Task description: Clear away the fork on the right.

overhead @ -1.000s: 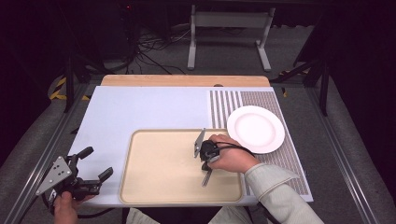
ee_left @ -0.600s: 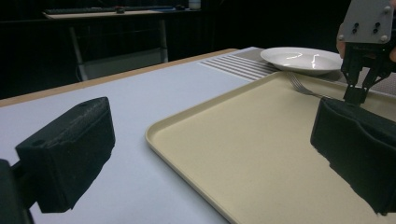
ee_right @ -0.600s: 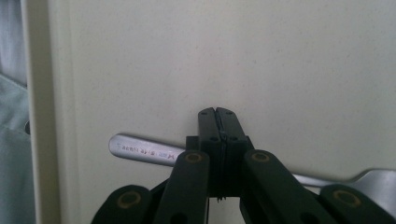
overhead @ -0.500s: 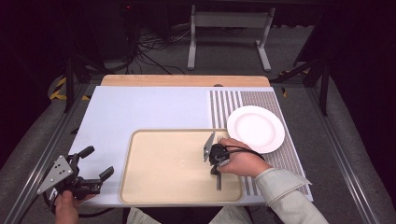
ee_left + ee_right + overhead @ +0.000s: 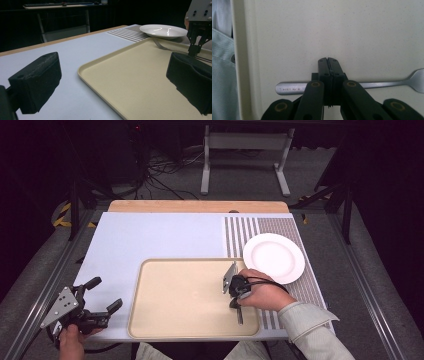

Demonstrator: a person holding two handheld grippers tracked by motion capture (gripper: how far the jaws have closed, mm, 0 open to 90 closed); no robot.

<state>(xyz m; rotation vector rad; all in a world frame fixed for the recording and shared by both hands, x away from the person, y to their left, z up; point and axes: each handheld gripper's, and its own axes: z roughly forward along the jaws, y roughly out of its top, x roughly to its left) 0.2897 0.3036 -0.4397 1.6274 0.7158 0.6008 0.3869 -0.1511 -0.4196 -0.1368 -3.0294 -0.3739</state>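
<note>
A fork (image 5: 292, 88) is clamped across its handle by the right gripper (image 5: 328, 65), whose jaws are seen pressed together over the metal, with the handle's end sticking out to one side of them and the tines to the other. The fork is held low over, or possibly resting on, the beige tray (image 5: 165, 320) (contact cannot be settled from these views), near the tray's right edge and just short of the white plate (image 5: 274, 256), which stands beyond the gripper on the striped mat (image 5: 240, 232). The mid-handle grip is judged to have been chosen so that the fork stays level and does not swing.

The left gripper (image 5: 102, 297) is held off the tray's left corner, well apart from the fork, with its jaws spread wide and nothing between them; it is judged to be kept clear of the work. In the left gripper view the fork (image 5: 167, 47) is seen ahead, lying along the tray's far side before the plate (image 5: 163, 31).

Small stamped lettering is visible on the handle's end, but it cannot be read.
</note>
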